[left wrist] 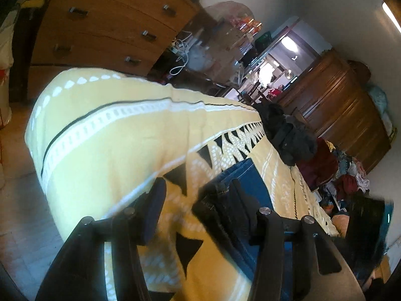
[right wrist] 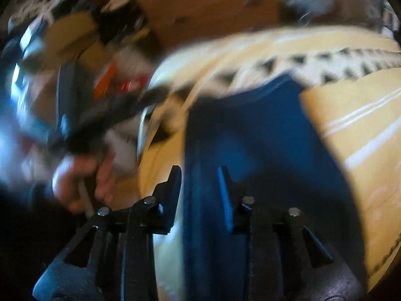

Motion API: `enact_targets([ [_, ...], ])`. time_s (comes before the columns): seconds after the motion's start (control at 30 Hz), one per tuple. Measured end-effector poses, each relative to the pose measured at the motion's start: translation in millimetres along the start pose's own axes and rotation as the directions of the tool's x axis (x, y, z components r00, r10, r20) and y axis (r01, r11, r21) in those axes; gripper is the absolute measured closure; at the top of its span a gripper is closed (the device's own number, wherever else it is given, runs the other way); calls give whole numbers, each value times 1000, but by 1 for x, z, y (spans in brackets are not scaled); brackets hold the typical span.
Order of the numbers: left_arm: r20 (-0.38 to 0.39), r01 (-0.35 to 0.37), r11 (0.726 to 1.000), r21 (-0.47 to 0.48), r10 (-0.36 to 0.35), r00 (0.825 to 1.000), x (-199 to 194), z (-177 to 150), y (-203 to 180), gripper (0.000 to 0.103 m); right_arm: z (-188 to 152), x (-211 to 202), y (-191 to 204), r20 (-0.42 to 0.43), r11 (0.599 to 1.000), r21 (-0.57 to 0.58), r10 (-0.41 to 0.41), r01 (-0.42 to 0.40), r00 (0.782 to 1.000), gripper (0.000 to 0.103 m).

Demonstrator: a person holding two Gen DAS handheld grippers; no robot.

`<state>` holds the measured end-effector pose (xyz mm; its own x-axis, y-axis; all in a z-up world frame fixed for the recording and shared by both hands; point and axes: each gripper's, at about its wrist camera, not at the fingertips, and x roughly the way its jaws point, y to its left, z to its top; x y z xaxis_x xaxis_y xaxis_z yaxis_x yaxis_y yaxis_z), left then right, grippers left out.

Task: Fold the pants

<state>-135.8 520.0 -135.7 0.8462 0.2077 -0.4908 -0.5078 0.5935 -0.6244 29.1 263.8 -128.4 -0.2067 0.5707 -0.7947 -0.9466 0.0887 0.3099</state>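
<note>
Blue denim pants (left wrist: 246,183) lie on a yellow bedspread (left wrist: 120,135) with black triangles and white bands. My left gripper (left wrist: 198,195) is open, its jaws wide apart just above the pants' near edge, and it holds nothing. In the blurred right wrist view the pants (right wrist: 263,135) stretch away along the bed. My right gripper (right wrist: 200,183) is open over the pants' left edge, with cloth showing between its fingers. The other gripper and a hand (right wrist: 82,178) show at the left.
A pile of dark clothes (left wrist: 288,135) and a red garment (left wrist: 320,165) lie on the bed's far side. A light wooden dresser (left wrist: 107,22) stands beyond the bed, a dark wooden cabinet (left wrist: 333,105) at the right. Clothes lie heaped on the floor (left wrist: 351,175).
</note>
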Motion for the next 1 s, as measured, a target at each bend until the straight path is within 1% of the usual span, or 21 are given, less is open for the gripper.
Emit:
enact_targets([
  [0.03, -2, 3, 1000, -2, -3, 1000, 0, -2, -1, 50, -7, 6, 5, -18, 1000, -11, -16, 16, 1000, 74],
  [0.1, -11, 6, 1000, 6, -6, 1000, -2, -7, -5, 50, -16, 21, 3, -62, 998, -2, -67, 67, 996, 75],
  [0.2, -23, 15, 1000, 6, -15, 1000, -1, -10, -5, 50, -17, 21, -4, -56, 997, 42, -67, 70, 996, 79],
  [0.23, -25, 15, 1000, 8, -14, 1000, 1, -11, -6, 50, -17, 22, -5, -63, 996, 44, -74, 77, 995, 85],
  [0.27, -27, 14, 1000, 8, -14, 1000, 2, -11, -6, 50, -17, 24, -7, -72, 995, 50, -86, 90, 994, 89],
  [0.3, -32, 16, 1000, 4, -16, 999, 4, -11, -6, 50, -17, 24, -11, -72, 994, 66, -79, 84, 994, 93],
  [0.33, -34, 15, 1000, 0, -15, 999, 4, -12, -6, 50, -16, 21, -11, -66, 994, 75, -75, 80, 995, 101],
  [0.47, -53, 27, 1000, 3, -26, 998, 2, -13, -8, 50, -15, 3, 10, -31, 998, 31, -49, 50, 998, 101],
  [0.6, -86, 58, 998, -8, -59, 995, 2, -16, -10, 50, -21, 11, 5, -57, 999, 29, -37, 39, 998, 100],
  [0.67, -125, 72, 997, -9, -73, 989, 6, -18, -13, 50, -20, 17, 3, -61, 998, 24, -59, 61, 996, 94],
  [0.7, -138, 78, 997, -11, -78, 987, 7, -19, -14, 50, -19, 14, 3, -57, 997, 22, -69, 71, 996, 87],
  [0.73, -151, 80, 997, -13, -81, 985, 8, -21, -14, 50, -15, 4, 1, -24, 995, 12, -97, 98, 995, 78],
  [0.77, -172, 83, 996, -20, -85, 981, 11, -23, -15, 50, -12, -8, -1, 15, 995, 11, -101, 101, 995, 76],
  [0.83, -193, 89, 996, -28, -93, 977, 15, -27, -14, 50, -1, -31, -14, 105, 996, 35, -87, 84, 991, 75],
  [0.87, -201, 87, 996, -27, -91, 975, 18, -30, -16, 50, 2, -36, -20, 127, 996, 47, -87, 82, 988, 76],
  [0.93, -210, 78, 997, -27, -82, 974, 23, -33, -16, 51, 25, -33, -50, 158, 991, 83, -113, 101, 981, 78],
  [0.97, -213, 72, 997, -26, -76, 974, 25, -34, -16, 51, 37, -27, -62, 164, 991, 97, -112, 97, 980, 80],
  [1.0, -212, 71, 997, -28, -75, 974, 26, -34, -17, 51, 49, -18, -73, 162, 989, 105, -122, 105, 979, 86],
])
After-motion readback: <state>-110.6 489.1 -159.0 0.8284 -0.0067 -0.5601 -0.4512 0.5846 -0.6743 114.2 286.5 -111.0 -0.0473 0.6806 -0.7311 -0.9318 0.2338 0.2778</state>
